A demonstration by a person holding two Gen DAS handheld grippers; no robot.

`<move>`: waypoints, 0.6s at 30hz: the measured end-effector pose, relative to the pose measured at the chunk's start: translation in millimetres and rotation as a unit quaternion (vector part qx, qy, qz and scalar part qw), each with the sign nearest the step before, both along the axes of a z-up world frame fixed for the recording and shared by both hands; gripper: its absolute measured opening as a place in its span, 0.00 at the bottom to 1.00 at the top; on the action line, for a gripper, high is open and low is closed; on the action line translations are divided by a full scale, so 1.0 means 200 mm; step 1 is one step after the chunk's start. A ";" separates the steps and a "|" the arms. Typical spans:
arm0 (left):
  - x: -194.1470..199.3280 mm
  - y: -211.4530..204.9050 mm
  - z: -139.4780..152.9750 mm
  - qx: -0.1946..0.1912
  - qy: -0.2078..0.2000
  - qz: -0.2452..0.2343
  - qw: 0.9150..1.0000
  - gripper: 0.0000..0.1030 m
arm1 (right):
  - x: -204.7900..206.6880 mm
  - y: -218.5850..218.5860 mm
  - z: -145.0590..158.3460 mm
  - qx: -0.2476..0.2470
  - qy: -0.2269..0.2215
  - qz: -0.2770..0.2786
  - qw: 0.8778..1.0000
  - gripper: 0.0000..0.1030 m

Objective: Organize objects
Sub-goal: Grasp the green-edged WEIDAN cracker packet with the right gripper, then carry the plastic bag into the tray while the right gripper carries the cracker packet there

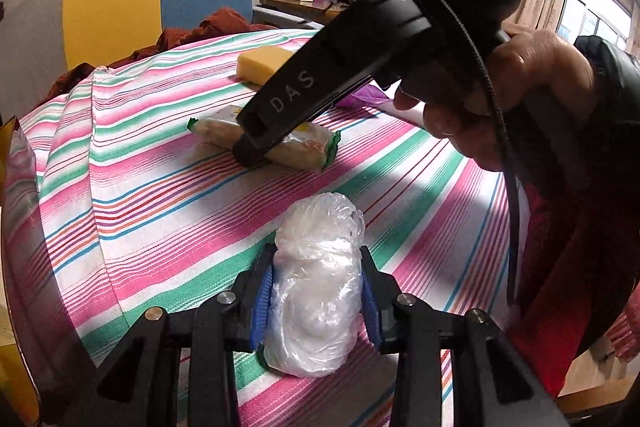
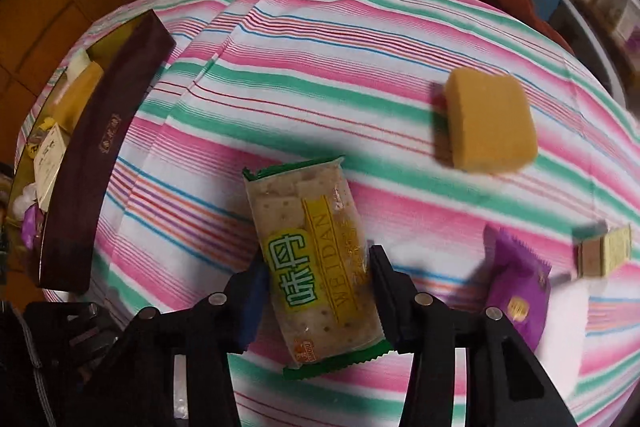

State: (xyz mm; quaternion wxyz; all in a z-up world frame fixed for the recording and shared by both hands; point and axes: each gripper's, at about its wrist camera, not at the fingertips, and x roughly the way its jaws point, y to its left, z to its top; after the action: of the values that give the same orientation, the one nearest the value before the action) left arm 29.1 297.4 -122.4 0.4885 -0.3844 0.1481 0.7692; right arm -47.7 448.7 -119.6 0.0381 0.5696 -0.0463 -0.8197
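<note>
Straddling a cracker pack (image 2: 316, 259) at lower centre of the right wrist view, the right tongs (image 2: 316, 291) stand apart, one finger on each long side, not yet pressing it. The pack lies on the striped worktop (image 2: 320, 87), its long axis running up the frame along the fingers, so closing across its width looks like the coming move. The left tongs (image 1: 318, 291), lower centre of their own view, are clamped on a plastic-wrapped bundle (image 1: 316, 287). A dark tray (image 2: 100, 155) sits at the left edge, probably the destination.
</note>
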 end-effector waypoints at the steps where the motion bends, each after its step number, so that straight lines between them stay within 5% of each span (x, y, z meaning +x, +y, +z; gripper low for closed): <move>1: 0.00 0.00 0.00 -0.002 0.002 0.000 1.000 0.37 | 0.00 0.00 0.00 -0.001 0.001 -0.002 1.000 0.47; 11: 0.03 -0.02 0.05 -0.012 0.000 0.017 1.000 0.34 | 0.01 0.00 0.02 0.001 0.015 -0.003 1.000 0.47; 18: 0.08 -0.11 0.30 0.030 0.019 0.030 0.999 0.34 | 0.02 0.03 0.08 -0.020 0.035 -0.016 0.999 0.47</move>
State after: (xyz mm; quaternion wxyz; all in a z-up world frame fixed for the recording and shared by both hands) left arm 44.2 276.2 -63.3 0.4733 -0.3592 0.1226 0.7949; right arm -43.3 454.8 -103.7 0.0382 0.5391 -0.0705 -0.8384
